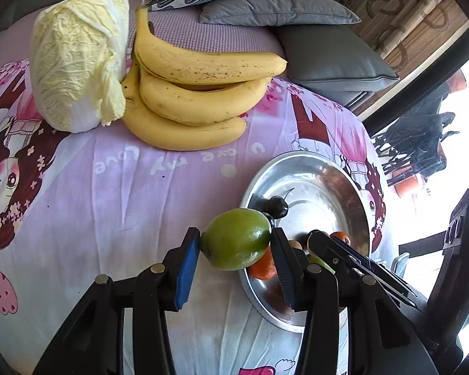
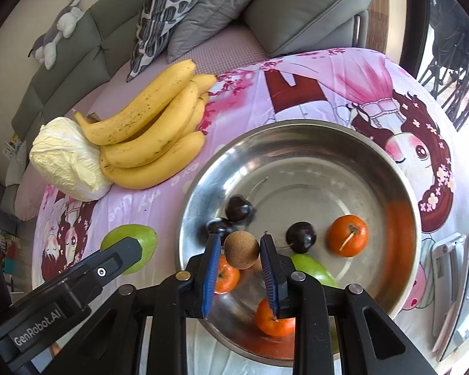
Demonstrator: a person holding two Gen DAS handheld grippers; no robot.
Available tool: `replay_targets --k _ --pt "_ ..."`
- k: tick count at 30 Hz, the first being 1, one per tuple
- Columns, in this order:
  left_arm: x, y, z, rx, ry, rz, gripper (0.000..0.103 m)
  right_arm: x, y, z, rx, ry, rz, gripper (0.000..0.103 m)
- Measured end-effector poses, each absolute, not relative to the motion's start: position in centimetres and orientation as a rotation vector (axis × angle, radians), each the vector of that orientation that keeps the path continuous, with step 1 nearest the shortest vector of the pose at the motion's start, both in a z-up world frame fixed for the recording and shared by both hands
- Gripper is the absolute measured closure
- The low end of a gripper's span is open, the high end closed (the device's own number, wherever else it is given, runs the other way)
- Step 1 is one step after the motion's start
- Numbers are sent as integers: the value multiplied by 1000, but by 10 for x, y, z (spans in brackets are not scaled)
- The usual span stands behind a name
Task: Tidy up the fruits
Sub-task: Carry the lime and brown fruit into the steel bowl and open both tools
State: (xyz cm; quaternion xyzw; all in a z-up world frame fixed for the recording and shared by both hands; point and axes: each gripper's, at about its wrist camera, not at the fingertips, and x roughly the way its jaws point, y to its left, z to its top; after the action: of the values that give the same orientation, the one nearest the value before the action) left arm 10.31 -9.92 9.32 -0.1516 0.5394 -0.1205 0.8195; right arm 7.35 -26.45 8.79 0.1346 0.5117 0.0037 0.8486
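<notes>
My left gripper is shut on a green fruit, held above the near-left rim of the steel bowl. Over the bowl, my right gripper is shut on a small brown round fruit. Inside the bowl lie dark plums, orange tangerines and a green fruit partly hidden by my right finger. In the right wrist view the left gripper's fruit shows left of the bowl.
A bunch of bananas and a napa cabbage lie on the pink printed cloth behind the bowl. Grey cushions and a sofa with a plush toy stand beyond the table edge.
</notes>
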Motion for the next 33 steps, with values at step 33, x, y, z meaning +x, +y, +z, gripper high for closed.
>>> replay_targets --k 33 --pt "112 -112 89 -309 1159 -248 69 81 -288 70 272 1123 -62 41"
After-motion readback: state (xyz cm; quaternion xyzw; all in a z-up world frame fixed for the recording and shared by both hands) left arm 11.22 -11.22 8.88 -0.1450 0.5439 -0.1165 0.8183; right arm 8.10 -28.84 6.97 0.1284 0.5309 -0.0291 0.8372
